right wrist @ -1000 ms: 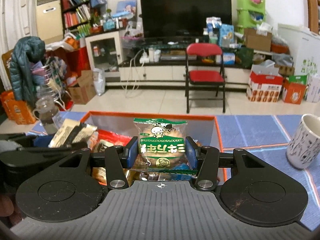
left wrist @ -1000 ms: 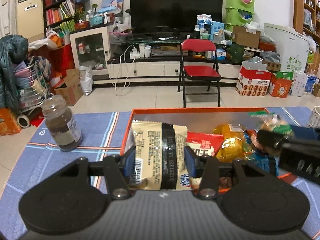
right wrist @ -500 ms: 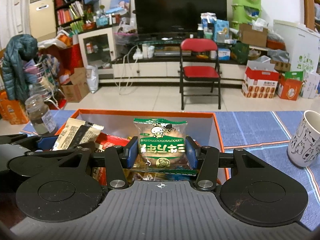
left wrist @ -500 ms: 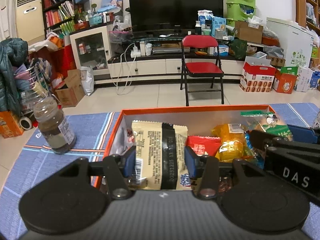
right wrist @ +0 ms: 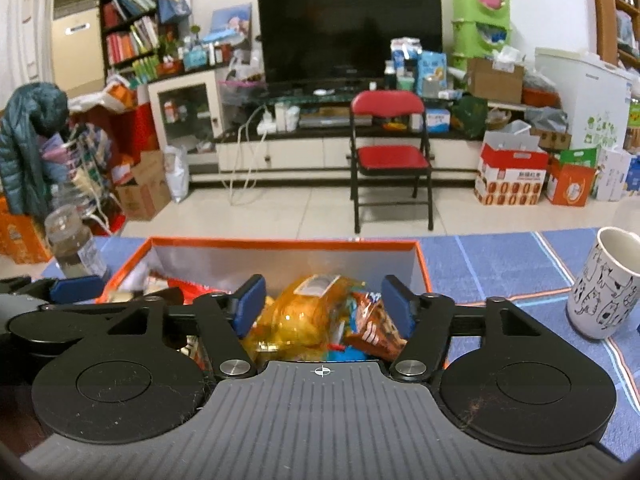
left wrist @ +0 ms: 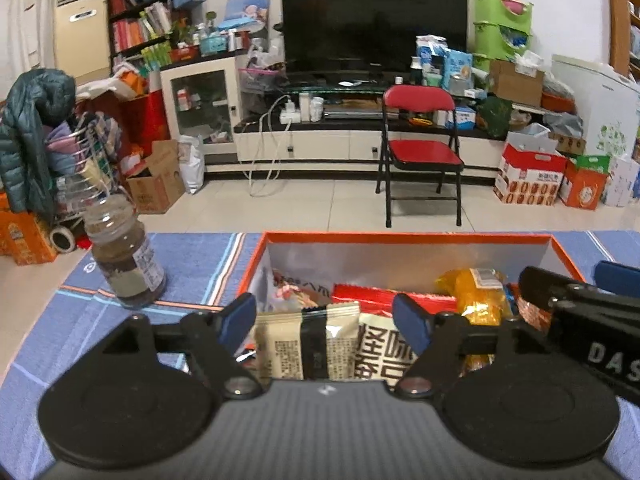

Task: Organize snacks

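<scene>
My left gripper has just been opening; its jaws stand apart, the beige black-banded snack packet lying loose between them in the orange box. My right gripper has also just spread, empty, above the yellow packet.

- Right gripper, body seen from the left wrist camera: white capital letters "DAS", cut off by the frame edge
- White snack packet in the orange box: large black Chinese characters, partly hidden
- Beige snack packet: fine print, too small to read
- Jar label: print not legible
</scene>
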`<move>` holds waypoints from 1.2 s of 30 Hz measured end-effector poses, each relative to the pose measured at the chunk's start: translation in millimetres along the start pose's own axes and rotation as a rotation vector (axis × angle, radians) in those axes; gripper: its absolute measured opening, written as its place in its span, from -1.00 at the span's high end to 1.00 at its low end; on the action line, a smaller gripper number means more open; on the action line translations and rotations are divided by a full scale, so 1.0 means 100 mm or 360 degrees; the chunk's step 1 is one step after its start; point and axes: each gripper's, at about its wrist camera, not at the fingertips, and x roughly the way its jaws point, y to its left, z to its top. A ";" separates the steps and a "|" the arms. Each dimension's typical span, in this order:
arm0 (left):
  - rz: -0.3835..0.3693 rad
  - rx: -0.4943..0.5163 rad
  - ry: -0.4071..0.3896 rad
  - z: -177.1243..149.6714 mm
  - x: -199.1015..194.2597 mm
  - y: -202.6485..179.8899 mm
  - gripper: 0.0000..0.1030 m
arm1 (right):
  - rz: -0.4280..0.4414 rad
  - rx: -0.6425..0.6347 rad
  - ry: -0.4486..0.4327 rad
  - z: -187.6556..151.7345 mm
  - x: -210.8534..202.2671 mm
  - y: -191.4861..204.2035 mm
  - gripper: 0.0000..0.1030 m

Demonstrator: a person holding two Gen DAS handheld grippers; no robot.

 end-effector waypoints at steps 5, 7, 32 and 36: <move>0.0068 -0.0026 -0.0044 0.04 -0.10 0.05 -0.98 | -0.0011 0.0025 -0.0073 0.06 -0.12 -0.03 -0.33; 0.0040 -0.0022 -0.0055 0.07 -0.19 0.07 -0.98 | -0.0017 0.0035 -0.0098 0.10 -0.20 -0.03 -0.41; 0.0140 -0.0035 0.0079 -1.07 -1.70 0.64 -0.99 | -0.0078 -0.0101 0.0208 -0.74 -1.66 0.48 -0.85; 0.0075 -0.0075 0.0087 -1.13 -1.64 0.62 -0.99 | -0.0112 -0.0088 0.0222 -0.86 -1.69 0.50 -0.85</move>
